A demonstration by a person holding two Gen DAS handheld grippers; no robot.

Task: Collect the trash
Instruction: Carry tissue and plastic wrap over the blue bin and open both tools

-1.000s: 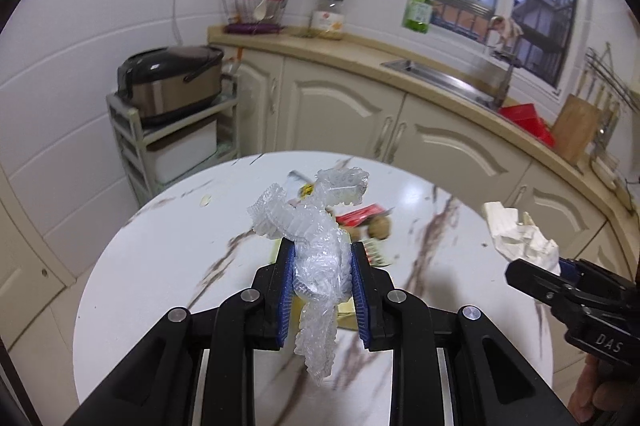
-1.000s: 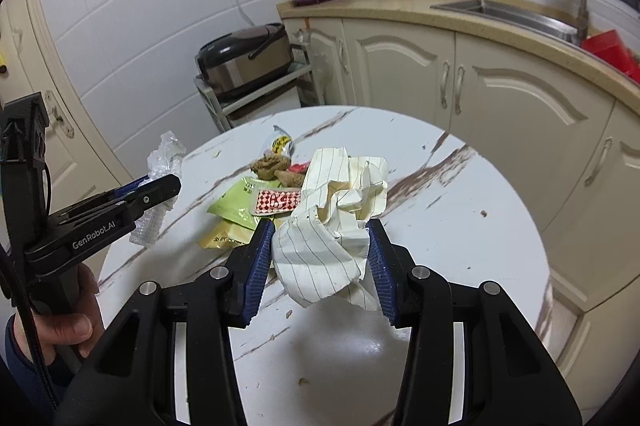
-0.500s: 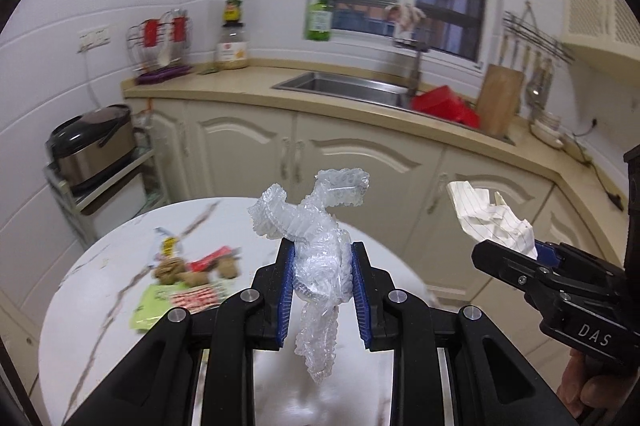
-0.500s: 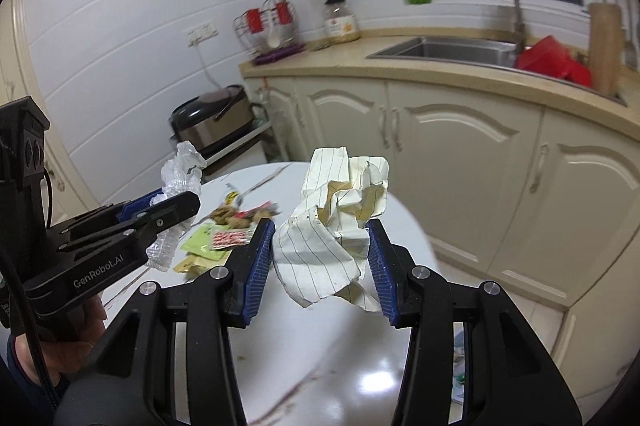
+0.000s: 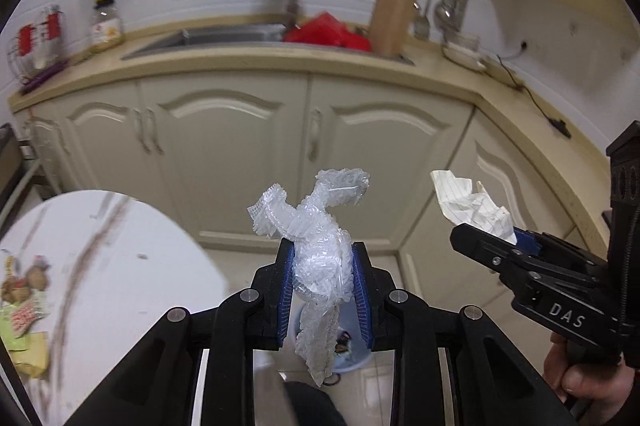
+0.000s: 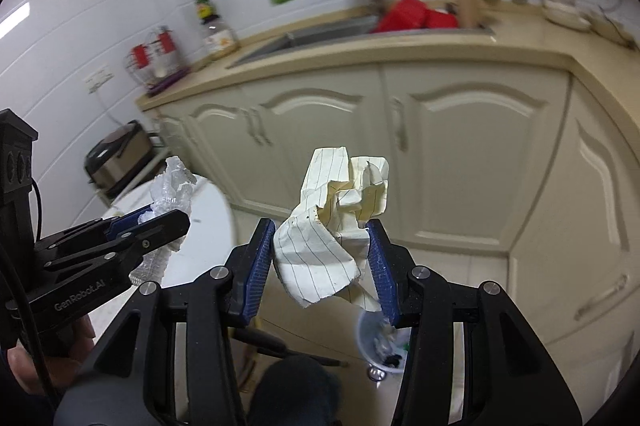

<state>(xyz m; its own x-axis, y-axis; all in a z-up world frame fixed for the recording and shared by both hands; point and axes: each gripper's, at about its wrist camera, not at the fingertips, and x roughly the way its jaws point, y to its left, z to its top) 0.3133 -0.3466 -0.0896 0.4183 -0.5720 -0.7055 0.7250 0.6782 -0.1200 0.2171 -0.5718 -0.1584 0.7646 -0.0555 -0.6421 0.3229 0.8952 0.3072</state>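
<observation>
Closest to us, the left gripper (image 5: 322,280) pinches a twist of crumpled clear plastic wrap (image 5: 320,266) between its blue pads, a loose tail dangling below the fingers; the right gripper (image 6: 324,264) pinches a ball of crumpled lined paper (image 6: 340,222), one flap hanging free. Both loads ride in the air, off the table. Below and just ahead on the tiled floor stands the small pale-blue trash bin (image 5: 348,346), some litter already inside; in each wrist view it sits partly hidden behind the fingers and the held scrap. Our read: the step in hand is carrying both pieces over to that bin. To do it well we would bring each gripper squarely above the bin mouth and low before parting the fingers, since plastic film and paper are light and may drift or cling to a pad; releasing one at a time looks safer, as the opening seems narrow for both. To the left, the round marble-patterned table (image 5: 120,266) holds more wrappers (image 5: 24,310) near its edge, so the task is far from finished. Beyond, cream cabinet doors (image 5: 240,154) run under a beige countertop (image 5: 260,58) with a steel sink, something red beside it, a wooden cutting board, hanging utensils, bottles, and a barred window behind.
</observation>
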